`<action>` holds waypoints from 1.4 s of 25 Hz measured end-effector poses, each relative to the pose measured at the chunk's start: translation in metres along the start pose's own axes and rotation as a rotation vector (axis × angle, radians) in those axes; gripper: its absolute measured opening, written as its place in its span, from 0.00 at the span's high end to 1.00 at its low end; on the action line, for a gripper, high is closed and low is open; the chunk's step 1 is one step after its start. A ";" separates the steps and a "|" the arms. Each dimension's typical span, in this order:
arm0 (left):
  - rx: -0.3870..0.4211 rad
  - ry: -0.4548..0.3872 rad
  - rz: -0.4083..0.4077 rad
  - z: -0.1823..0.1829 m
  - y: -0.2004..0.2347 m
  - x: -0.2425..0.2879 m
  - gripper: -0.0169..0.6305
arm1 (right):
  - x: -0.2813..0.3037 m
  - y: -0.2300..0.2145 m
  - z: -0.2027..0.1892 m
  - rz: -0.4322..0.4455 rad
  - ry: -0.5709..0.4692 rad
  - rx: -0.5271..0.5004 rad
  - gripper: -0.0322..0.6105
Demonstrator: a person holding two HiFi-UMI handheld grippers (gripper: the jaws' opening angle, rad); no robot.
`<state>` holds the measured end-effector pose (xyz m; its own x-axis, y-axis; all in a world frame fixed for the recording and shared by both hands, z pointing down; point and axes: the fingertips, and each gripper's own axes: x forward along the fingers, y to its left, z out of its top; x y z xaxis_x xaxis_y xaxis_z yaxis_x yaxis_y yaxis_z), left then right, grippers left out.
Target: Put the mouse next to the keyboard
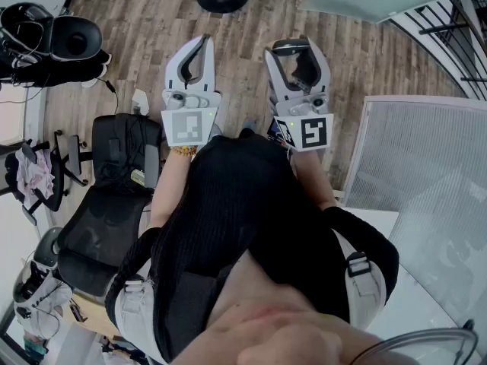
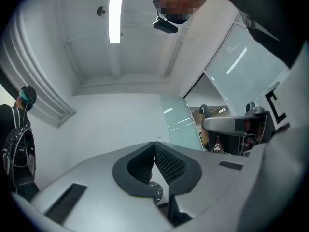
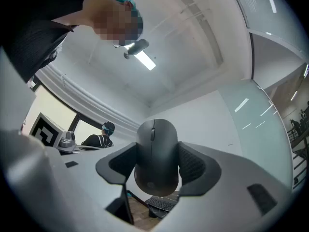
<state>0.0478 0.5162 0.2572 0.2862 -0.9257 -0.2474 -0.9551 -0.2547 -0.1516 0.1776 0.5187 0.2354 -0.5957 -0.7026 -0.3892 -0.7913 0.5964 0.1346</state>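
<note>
A black computer mouse (image 3: 156,154) sits between the jaws of my right gripper (image 3: 157,167), its pads pressed on both sides and its wheel end pointing up. In the head view the mouse (image 1: 290,49) shows as a dark shape at the tips of the right gripper (image 1: 295,55), held out in front of the person's body. Below the mouse a black keyboard (image 3: 162,204) shows small and far off. My left gripper (image 2: 154,154) is shut with its ribbed pads meeting and nothing between them. From the head camera, the left gripper (image 1: 201,50) is level beside the right one.
A black office chair (image 1: 114,196) stands at the left on the wooden floor (image 1: 137,21). A white desk with a pale mesh screen (image 1: 426,173) fills the right. Dark bags (image 1: 46,40) lie far left. Another person (image 3: 100,138) stands in the background.
</note>
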 end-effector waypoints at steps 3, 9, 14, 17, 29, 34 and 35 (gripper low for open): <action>0.005 0.005 -0.003 0.000 0.009 -0.001 0.95 | 0.006 0.007 -0.002 0.011 0.007 0.001 0.52; -0.006 -0.001 0.000 -0.001 0.039 -0.010 0.95 | 0.023 0.029 -0.005 0.009 0.014 0.003 0.52; -0.027 -0.006 -0.006 -0.004 0.061 -0.016 0.95 | 0.036 0.047 -0.006 -0.006 0.023 -0.015 0.52; -0.045 0.006 -0.008 -0.009 0.066 -0.018 0.95 | 0.040 0.053 -0.008 -0.012 0.025 -0.026 0.52; -0.025 0.039 -0.002 -0.036 0.084 0.033 0.95 | 0.082 0.020 -0.044 -0.029 0.015 -0.010 0.52; -0.010 0.052 -0.002 -0.049 0.094 0.077 0.95 | 0.115 -0.005 -0.066 -0.028 0.020 -0.014 0.52; -0.007 0.055 -0.001 -0.054 0.093 0.087 0.95 | 0.119 -0.013 -0.073 -0.029 0.021 -0.014 0.52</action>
<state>-0.0205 0.3968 0.2735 0.2827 -0.9393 -0.1944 -0.9553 -0.2575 -0.1451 0.1065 0.3989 0.2539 -0.5750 -0.7277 -0.3741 -0.8102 0.5701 0.1364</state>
